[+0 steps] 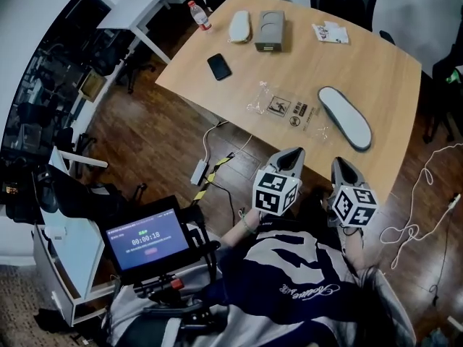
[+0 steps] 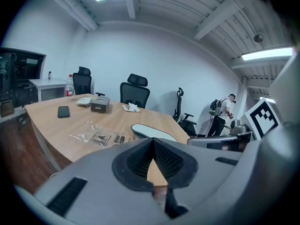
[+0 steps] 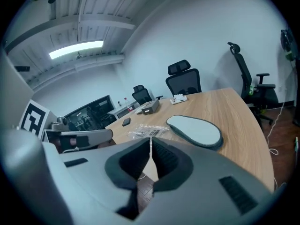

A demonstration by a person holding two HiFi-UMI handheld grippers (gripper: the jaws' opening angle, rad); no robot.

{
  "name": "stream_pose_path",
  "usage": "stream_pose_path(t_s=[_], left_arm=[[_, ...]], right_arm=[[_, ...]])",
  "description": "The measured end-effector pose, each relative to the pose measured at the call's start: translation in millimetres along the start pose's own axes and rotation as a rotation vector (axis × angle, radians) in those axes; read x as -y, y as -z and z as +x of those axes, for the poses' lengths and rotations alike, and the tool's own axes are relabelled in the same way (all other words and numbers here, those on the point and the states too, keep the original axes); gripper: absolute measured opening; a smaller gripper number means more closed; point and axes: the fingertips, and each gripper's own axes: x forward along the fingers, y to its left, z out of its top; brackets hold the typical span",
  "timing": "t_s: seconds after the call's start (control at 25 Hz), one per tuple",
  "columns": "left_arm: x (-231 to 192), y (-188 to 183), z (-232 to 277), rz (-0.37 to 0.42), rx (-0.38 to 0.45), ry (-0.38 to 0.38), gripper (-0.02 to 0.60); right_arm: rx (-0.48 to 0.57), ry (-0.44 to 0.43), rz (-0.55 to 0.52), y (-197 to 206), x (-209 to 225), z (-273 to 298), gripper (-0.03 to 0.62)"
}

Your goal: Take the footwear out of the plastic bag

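Observation:
A clear, flat plastic bag (image 1: 286, 109) with printed labels lies on the wooden table (image 1: 376, 71). Just right of it lies a grey slipper with a pale insole (image 1: 345, 117), outside the bag. Both grippers hang off the table's near edge, in front of the person's chest. My left gripper (image 1: 293, 154) is shut with nothing between its pads, and it points at the bag (image 2: 96, 136) and the slipper (image 2: 152, 131). My right gripper (image 1: 340, 163) is also shut and empty; past its tips (image 3: 150, 138) I see the bag (image 3: 149, 131) and the slipper (image 3: 194, 129).
A black phone (image 1: 219, 66), a grey box (image 1: 270, 30), a white pouch (image 1: 239, 26), a bottle (image 1: 199, 14) and papers (image 1: 330, 32) sit on the far half of the table. Cables (image 1: 217, 172) run over the floor. A screen (image 1: 148, 241) stands at lower left. A person (image 2: 220, 114) stands far off.

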Motion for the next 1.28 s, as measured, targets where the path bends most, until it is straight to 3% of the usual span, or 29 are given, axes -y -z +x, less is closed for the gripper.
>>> stream_pose_path(t_s=[0.28, 0.56, 1.28], left_arm=[[2.9, 22.7, -28.7, -0.020, -0.013, 0.051, 0.003], [19.1, 24.8, -32.0, -0.038, -0.028, 0.085, 0.003], [84.8, 38.4, -45.4, -0.039, -0.015, 0.067, 0.003]], right_arm=[[-0.012, 0.038, 0.012, 35.7, -30.6, -29.3, -0.012], [-0.030, 0.068, -0.019, 43.0, -33.1, -50.7, -0.012], [-0.055, 0.010, -0.029, 65.5, -17.5, -106.8, -0.012]])
